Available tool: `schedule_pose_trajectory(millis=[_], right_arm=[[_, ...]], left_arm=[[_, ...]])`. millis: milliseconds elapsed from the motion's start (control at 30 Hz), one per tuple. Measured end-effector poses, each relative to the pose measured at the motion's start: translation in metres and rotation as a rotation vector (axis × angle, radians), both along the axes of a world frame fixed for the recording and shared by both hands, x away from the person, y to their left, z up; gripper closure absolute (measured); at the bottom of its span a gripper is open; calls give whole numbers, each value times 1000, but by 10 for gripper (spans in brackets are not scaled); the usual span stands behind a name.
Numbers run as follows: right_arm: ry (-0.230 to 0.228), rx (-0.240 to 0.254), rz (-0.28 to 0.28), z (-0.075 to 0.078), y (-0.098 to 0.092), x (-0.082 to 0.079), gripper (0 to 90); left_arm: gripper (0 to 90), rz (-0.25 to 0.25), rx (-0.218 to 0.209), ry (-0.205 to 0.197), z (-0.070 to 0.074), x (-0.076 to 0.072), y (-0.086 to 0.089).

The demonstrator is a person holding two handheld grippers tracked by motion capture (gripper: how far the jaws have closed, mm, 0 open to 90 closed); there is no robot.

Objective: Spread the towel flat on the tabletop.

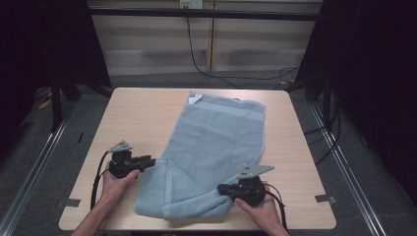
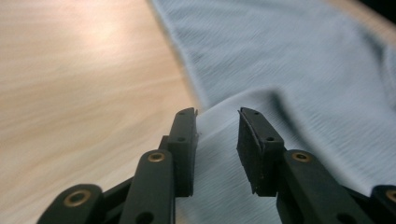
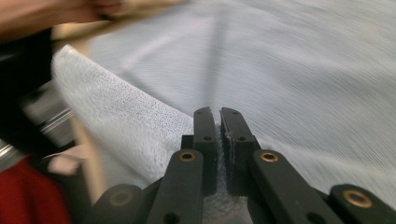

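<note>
Table (image 1: 137, 113) of pale wood, one only, carries everything here. One light blue towel (image 1: 216, 142) lies along its middle, running from the far edge toward the near edge, its near end folded over on itself. One small white label (image 1: 194, 99) sits at the towel's far left corner; any writing on it is too small to read. Two grippers work at the towel's near end. Left gripper (image 1: 149, 161) rests at the towel's left edge, jaws narrowly apart with the towel's edge between them, pads not pressing. Right gripper (image 1: 222, 188), at the towel's near right, is clamped tight on a fold of towel.
</note>
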State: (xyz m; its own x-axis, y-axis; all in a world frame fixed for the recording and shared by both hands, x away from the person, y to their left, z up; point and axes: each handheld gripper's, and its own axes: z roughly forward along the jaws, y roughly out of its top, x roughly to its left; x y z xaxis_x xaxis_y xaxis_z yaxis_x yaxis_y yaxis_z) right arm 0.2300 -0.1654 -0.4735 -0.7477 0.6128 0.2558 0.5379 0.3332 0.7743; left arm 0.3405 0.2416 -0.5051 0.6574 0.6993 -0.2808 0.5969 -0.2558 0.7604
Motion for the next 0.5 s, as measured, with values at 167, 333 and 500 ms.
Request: schedule_pose_trajectory(millis=[167,333,500], right_arm=[[63,-60,-164,-17,-32,4,840],[50,-62,-218,-12,-48,4,736],[-14,-26,-156,9,-35,11,623]], left_arm=[[685,-33,38,-4,-2,0,-8],[645,-56,18,-31,4,-4,-12],[622,17,1,-29,5,0,5]])
